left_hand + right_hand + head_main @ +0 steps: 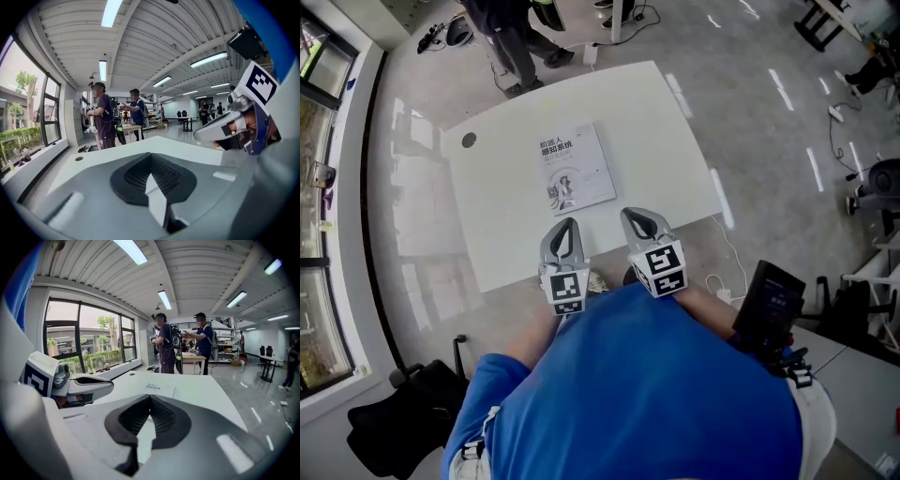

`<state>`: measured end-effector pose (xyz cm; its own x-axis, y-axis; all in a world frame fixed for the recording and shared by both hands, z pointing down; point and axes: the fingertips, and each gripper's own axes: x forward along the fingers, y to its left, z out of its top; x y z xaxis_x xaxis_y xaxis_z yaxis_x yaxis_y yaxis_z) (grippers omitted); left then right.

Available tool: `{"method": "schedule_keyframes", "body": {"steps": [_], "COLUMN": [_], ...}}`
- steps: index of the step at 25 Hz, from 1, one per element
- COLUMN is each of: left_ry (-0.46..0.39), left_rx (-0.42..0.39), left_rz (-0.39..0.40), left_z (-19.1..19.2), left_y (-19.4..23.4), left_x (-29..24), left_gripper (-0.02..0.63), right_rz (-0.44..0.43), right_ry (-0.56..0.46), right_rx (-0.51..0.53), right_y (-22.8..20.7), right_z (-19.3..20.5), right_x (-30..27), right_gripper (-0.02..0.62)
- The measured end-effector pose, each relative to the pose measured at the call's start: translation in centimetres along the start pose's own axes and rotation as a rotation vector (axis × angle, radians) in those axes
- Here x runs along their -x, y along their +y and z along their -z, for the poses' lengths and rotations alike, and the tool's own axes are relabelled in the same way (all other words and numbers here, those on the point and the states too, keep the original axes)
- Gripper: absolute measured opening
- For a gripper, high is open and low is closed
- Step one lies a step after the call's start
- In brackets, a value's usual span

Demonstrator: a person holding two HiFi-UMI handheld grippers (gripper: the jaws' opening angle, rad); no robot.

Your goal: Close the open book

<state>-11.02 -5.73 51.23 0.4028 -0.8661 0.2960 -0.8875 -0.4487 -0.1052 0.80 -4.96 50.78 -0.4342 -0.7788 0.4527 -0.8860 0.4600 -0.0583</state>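
A book (574, 169) lies shut on the white table (666, 141), cover up, with print and a small drawing on it. In the right gripper view the book (159, 389) lies flat just beyond my jaws. My left gripper (567, 227) hovers at the table's near edge, short of the book, jaws shut and nothing in them. Beside it my right gripper (637, 218) is also shut and empty. From the left gripper view (151, 158) only the bare table top (117, 152) shows ahead, with the right gripper (206, 134) off to the side. The left gripper (108, 385) shows in the right gripper view.
Two people (180, 348) stand past the table's far end by another desk. A round cable hole (469, 140) sits in the table's far left corner. A black office chair (412, 408) stands at my left, a black device (773, 305) at my right. Windows run along the left wall.
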Motion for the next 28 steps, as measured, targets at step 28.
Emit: {"method": "schedule_keyframes", "body": {"steps": [28], "left_ry": [0.378], "left_rx": [-0.193], "left_rz": [-0.063], "left_z": [7.5], "left_y": [-1.1], "left_x": [-14.4], "left_gripper": [0.123], "right_rz": [-0.143], "right_ry": [0.254], "right_rx": [-0.170], "right_y": [-10.7], "right_z": [5.5], "right_x": [-12.2], "right_gripper": [0.005]}}
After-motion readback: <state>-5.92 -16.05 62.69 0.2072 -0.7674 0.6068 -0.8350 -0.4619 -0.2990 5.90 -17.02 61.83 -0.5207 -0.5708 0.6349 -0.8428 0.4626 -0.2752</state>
